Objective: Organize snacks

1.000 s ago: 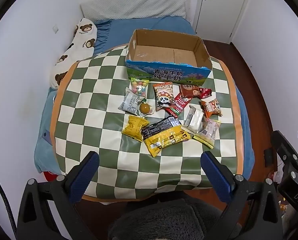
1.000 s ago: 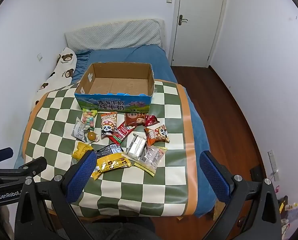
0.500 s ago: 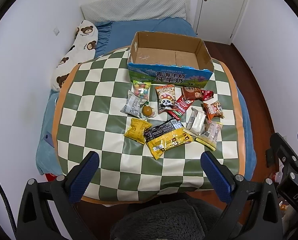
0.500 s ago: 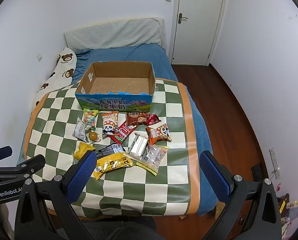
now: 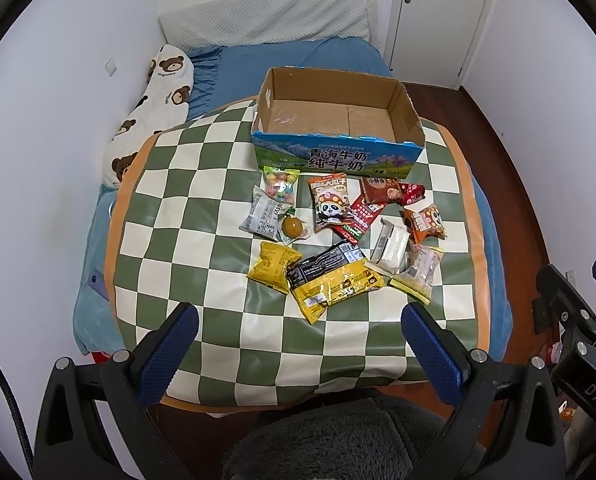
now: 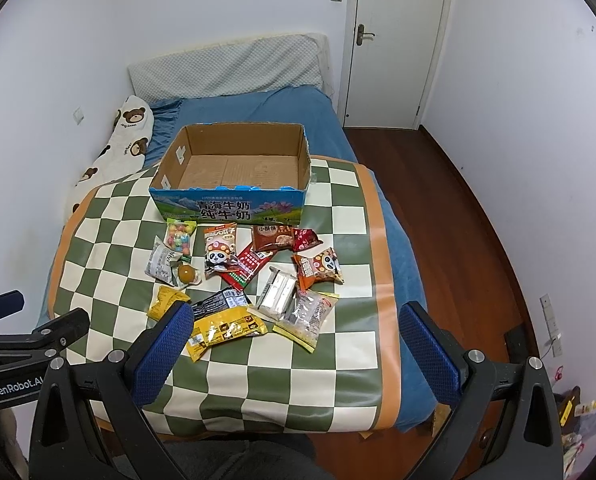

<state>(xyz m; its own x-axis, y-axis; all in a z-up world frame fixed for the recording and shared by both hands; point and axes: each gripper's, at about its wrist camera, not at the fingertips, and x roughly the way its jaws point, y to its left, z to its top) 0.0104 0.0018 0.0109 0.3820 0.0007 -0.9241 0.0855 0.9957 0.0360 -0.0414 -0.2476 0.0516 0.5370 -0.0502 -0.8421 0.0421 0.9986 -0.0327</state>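
Note:
An open, empty cardboard box (image 5: 334, 120) (image 6: 233, 168) with a blue printed front stands at the far side of a green-and-white checkered cloth (image 5: 201, 208) (image 6: 338, 360). Several snack packets lie in front of it: a large yellow-and-black bag (image 5: 334, 280) (image 6: 225, 326), a small yellow bag (image 5: 273, 266), a panda packet (image 5: 330, 202) (image 6: 219, 251), a candy bag (image 5: 280, 186), an orange packet (image 5: 425, 222) and a white bar (image 5: 390, 245). My left gripper (image 5: 298, 348) and right gripper (image 6: 293, 356) are both open and empty, held above the cloth's near edge.
The cloth lies on a bed with a blue sheet (image 6: 257, 108), a grey pillow (image 5: 265, 20) and a bear-print pillow (image 5: 153, 104) along the left wall. A white door (image 6: 398, 40) and wooden floor (image 6: 458, 220) are to the right. A grey fuzzy seat (image 5: 338, 440) is below me.
Both grippers have drawn slightly closer to the cloth and tilted down a little. The snacks and box have not moved. Both grippers stay open.

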